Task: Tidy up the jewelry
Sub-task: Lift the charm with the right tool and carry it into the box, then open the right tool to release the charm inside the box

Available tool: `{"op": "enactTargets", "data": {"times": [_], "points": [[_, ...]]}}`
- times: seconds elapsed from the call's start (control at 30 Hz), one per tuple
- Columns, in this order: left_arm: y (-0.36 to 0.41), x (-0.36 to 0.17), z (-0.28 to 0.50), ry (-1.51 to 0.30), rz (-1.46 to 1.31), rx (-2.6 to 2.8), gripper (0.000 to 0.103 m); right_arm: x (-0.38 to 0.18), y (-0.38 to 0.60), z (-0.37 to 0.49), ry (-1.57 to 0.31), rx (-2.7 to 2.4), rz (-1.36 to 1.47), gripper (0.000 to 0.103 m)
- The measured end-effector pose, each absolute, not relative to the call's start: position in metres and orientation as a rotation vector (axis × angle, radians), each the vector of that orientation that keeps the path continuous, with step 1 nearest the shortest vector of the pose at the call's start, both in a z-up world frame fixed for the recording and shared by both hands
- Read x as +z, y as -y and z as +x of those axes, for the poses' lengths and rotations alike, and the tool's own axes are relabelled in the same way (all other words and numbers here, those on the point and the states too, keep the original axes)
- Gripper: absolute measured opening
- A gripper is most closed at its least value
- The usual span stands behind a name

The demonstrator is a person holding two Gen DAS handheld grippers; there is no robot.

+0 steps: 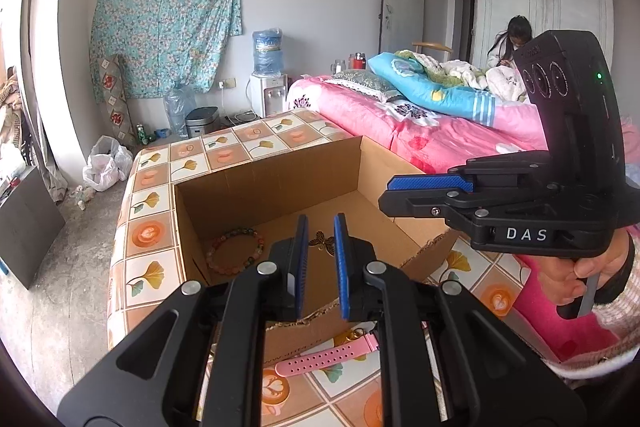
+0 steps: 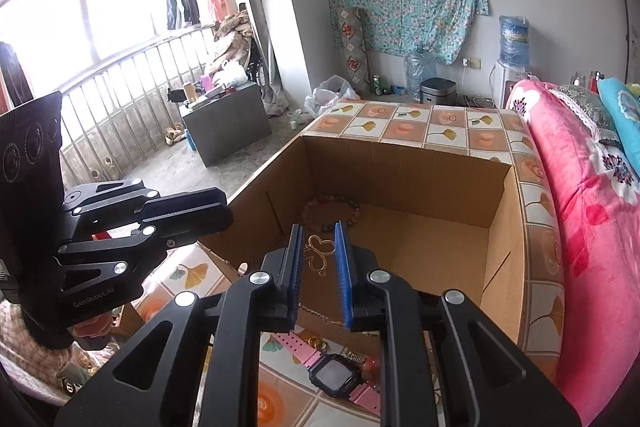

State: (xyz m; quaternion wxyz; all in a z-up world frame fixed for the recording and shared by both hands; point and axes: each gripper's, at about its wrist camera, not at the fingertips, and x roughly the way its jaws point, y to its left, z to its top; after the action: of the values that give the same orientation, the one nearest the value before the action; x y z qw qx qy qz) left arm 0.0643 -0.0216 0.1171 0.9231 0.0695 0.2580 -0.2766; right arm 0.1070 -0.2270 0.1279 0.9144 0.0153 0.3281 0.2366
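1. Left wrist view: two black arms with blue pads fill the bottom. They belong to the left hand-held gripper (image 1: 321, 259). Its pads stand a little apart, and nothing is between them.
2. Below it, a pink watch strap (image 1: 320, 357) lies on the tiled counter (image 1: 148, 203), just outside the cardboard box (image 1: 280, 179).
3. Inside the box, a beaded bracelet (image 1: 234, 251) lies on the floor at the left. A gold butterfly piece (image 1: 322, 239) lies near it.
4. At the right, a hand (image 1: 592, 267) holds the right hand-held gripper (image 1: 400, 193) over the box's right side.
5. Right wrist view: the right hand-held gripper (image 2: 320, 259) is nearly closed and holds nothing.
6. Under it, a black-faced watch (image 2: 334, 377) with pink straps lies on the counter (image 2: 420, 119).
7. The bracelet (image 2: 332, 209) and butterfly piece (image 2: 320, 251) lie inside the box (image 2: 400, 163).
8. The left hand-held gripper (image 2: 224, 211) is at the left.
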Motion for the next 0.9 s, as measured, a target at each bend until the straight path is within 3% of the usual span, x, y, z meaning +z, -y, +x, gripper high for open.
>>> {"op": "enactTargets", "data": {"times": [0.23, 0.57, 0.9], "points": [[0.023, 0.101, 0.143, -0.735, 0.011, -0.599, 0.012, 0.108, 0.246, 0.197, -0.882, 0.482, 0.134, 0.016], [0.016, 0.058, 0.231, -1.049, -0.23, -0.586, 0.012, 0.035, 0.228, 0.316, -1.241, 0.486, 0.244, 0.016], [0.024, 0.041, 0.268, -1.171, -0.266, -0.546, 0.012, -0.004, 0.223, 0.357, -1.318, 0.378, 0.251, 0.018]]}}
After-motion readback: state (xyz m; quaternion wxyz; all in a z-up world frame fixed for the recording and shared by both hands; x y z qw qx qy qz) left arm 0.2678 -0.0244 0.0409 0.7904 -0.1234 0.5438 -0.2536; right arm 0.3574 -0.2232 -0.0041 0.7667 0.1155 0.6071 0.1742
